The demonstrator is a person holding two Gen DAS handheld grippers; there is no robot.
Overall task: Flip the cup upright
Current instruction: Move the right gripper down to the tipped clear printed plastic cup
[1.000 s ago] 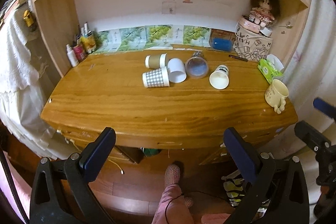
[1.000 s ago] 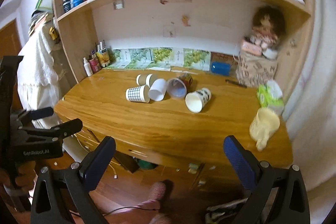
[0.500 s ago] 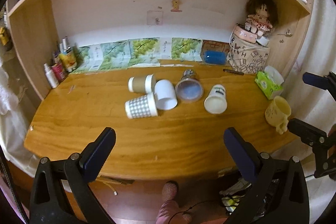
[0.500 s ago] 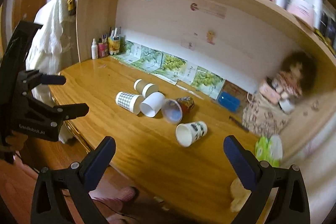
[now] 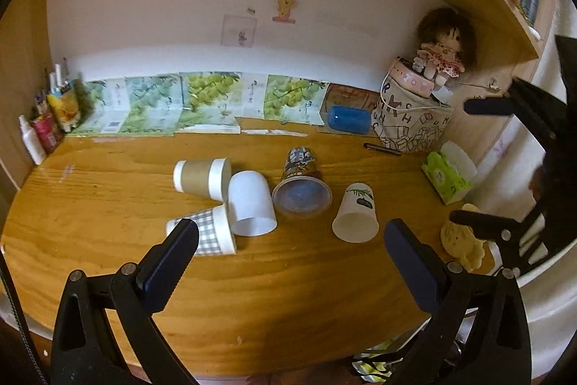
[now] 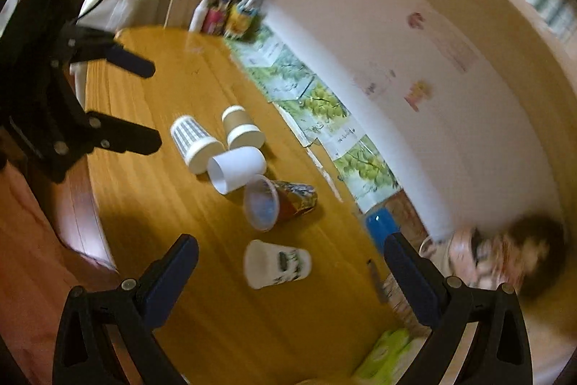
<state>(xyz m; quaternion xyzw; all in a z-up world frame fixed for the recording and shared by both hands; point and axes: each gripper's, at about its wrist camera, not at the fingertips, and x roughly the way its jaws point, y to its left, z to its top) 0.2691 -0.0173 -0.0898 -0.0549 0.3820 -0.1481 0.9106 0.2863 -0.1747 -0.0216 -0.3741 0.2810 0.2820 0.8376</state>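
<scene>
Left wrist view shows the left tongs (image 5: 290,237) wide apart and holding nothing, and much nearer the desk (image 5: 108,204) than a second ago; the five tipped cups now lie just ahead of the tips instead of far off. The checked cup (image 5: 209,235) sits right beside the left finger, partly hidden behind it, with the white cup (image 5: 250,201) touching it, the brown cup (image 5: 202,175) behind, the printed cup (image 5: 301,183) straight ahead, and the leaf cup (image 5: 356,213) apart, toward the right finger.

Right wrist view has swung and rolled since then, so the desk slants. The right tongs (image 6: 290,271) are also wide apart and hold nothing, with the leaf cup (image 6: 277,262) lying on its side between and just beyond the fingers. I judge this cup the likely first pick, though nothing is touched yet and every cup remains on its side.

Blur smears the doll (image 6: 523,251) and shelf, and which way the leaf cup's rim faces is hard to read there. A yellow mug (image 5: 463,240) is half covered by the right tongs in the left view.
</scene>
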